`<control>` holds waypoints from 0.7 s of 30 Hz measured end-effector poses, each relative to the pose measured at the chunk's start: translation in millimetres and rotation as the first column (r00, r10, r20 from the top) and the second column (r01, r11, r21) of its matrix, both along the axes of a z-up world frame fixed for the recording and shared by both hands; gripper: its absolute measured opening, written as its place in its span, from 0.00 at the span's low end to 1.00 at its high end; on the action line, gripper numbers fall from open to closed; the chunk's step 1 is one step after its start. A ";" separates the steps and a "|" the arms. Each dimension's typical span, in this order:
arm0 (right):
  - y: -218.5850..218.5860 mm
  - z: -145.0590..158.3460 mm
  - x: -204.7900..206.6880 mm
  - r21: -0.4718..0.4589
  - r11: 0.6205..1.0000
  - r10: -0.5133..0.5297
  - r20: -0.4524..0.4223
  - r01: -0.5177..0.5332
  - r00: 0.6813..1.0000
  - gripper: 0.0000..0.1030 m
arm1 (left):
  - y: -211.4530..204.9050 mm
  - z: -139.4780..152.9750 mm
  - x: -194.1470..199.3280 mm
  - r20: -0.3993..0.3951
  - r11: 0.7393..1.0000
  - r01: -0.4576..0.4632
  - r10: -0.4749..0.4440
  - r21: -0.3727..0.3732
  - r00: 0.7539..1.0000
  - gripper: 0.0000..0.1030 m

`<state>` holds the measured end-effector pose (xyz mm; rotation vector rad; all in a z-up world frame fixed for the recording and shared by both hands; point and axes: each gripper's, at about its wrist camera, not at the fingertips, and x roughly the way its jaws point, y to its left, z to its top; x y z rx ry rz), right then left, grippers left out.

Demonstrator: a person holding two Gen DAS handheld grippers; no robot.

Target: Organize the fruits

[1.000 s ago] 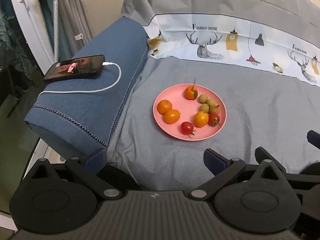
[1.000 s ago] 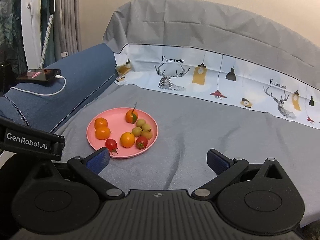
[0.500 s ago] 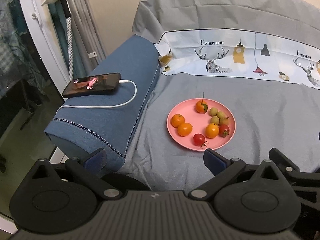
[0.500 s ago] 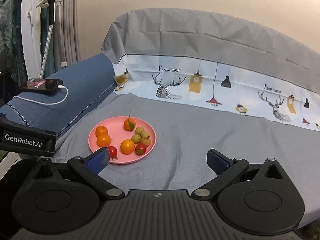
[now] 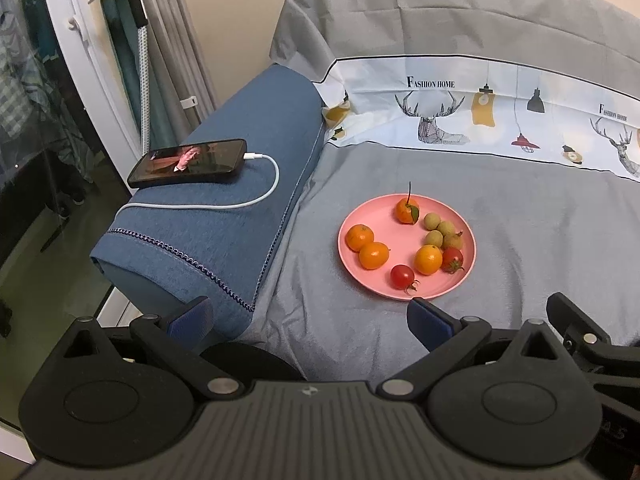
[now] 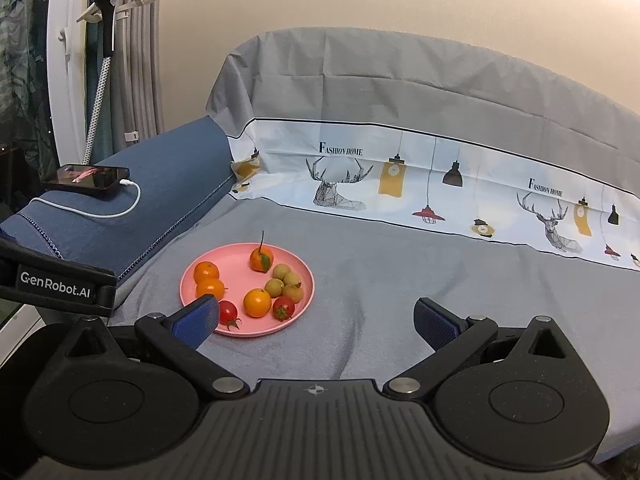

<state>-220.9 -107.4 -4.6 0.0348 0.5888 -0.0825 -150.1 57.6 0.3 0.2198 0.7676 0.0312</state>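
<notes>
The fruits are lying together on a pink plate (image 5: 404, 294) that is resting on the grey sheet (image 5: 540, 220) of a bed: four small oranges (image 5: 428, 259), two cherry tomatoes (image 5: 402, 276) and a clutch of four green-brown fruits (image 5: 440, 232). The orange with a stalk (image 5: 407, 210) is sitting at the far rim.

Both grippers are hanging short of the plate, empty. The left gripper (image 5: 310, 318) is standing with its jaws spread wide, and so is the right gripper (image 6: 316, 320), whose left pad (image 6: 196, 318) is overlapping the plate's near edge in its own view.

The round fruits are likely to roll if a pad nudges them, and the soft bedding may be letting the plate tip under a downward press. A hard squeeze could burst a tomato.

Compared with the earlier frames, both cameras are sitting higher and farther back, so the plate is appearing smaller and lower. To the left, a phone (image 5: 188, 162) is charging on a blue bolster (image 5: 208, 240).
</notes>
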 end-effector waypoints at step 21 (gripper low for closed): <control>1.1 -0.2 -1.4 -0.002 1.000 0.001 0.013 -0.001 1.000 0.99 | 1.2 -2.6 3.8 -0.013 1.000 -0.009 0.009 0.005 1.000 1.00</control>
